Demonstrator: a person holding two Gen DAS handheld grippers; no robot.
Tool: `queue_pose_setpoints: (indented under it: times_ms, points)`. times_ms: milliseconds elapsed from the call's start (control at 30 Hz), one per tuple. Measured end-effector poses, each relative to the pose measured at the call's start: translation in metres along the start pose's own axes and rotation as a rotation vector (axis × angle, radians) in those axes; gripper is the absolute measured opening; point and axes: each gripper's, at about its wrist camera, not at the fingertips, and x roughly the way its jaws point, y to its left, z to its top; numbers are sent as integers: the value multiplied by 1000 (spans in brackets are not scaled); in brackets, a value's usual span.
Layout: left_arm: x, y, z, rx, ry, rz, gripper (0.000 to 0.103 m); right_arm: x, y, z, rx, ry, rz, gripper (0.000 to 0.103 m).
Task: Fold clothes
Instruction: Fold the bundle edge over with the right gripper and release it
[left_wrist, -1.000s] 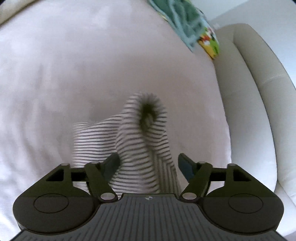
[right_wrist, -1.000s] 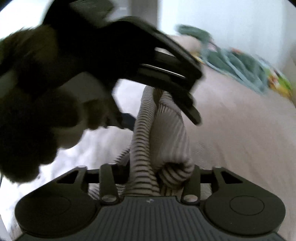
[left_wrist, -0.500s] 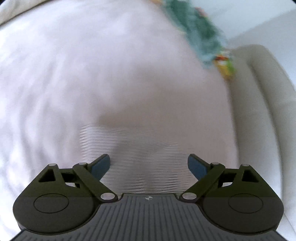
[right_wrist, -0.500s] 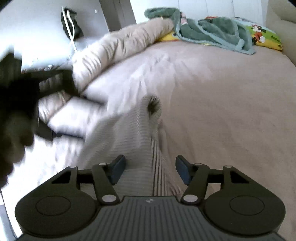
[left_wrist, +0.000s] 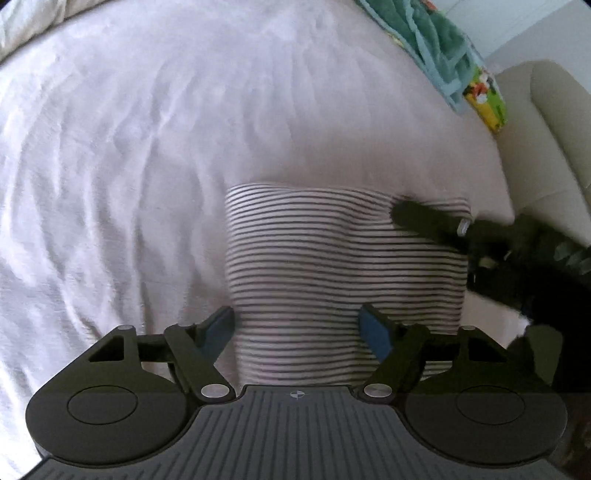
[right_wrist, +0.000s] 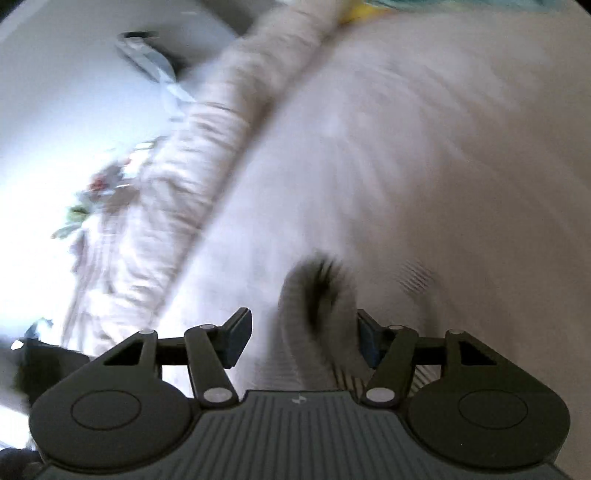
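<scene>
- I see the striped garment (left_wrist: 343, 258) lying folded into a flat rectangle on the pale bed sheet (left_wrist: 129, 166), straight ahead of my left hand-held gripper (left_wrist: 297, 328).
- My left hand-held gripper hangs over the near edge of that garment. Its jaws have just been closing yet stand well apart, with striped cloth below the gap and neither blue pad pressing on it.
- In the left wrist view my right hand-held gripper (left_wrist: 436, 221) reaches in from the right, its dark tip over the garment's far right corner.
- The right wrist view is blurred. There a roll of the striped cloth (right_wrist: 317, 314) rises between the jaws, close against the right pad (right_wrist: 367, 343) and clear of the left one; those jaws are parted.
- A green blanket (left_wrist: 436, 40) lies at the far end of the bed, and a cream sofa arm (left_wrist: 546, 147) stands to the right.
</scene>
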Motion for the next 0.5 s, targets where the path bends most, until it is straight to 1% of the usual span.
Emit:
queue_pose_setpoints:
  times_ms: [33, 100, 167, 233, 267, 333, 400, 500]
  points:
    - [0, -1, 3, -3, -4, -14, 79, -1, 10, 8, -38, -12, 41, 61]
    - [-4, -3, 4, -10, -11, -42, 79, -4, 29, 18, -146, -36, 51, 62]
    - [-3, -7, 3, -10, -10, -48, 80, -4, 38, 21, -234, -53, -5, 62]
    - [5, -15, 4, 3, -7, -46, 83, -9, 30, 19, -225, -67, -95, 62]
    - [6, -17, 5, 10, -5, -45, 84, -11, 26, 18, -218, -74, -141, 66]
    - [5, -16, 4, 23, -4, -52, 85, -28, 10, 11, -153, -98, -212, 76]
    - [3, -14, 4, 18, 3, -58, 87, -48, -8, 0, -82, -112, -241, 76]
    - [-1, -6, 3, 5, 15, -73, 87, -70, -27, -33, 14, -86, -235, 76]
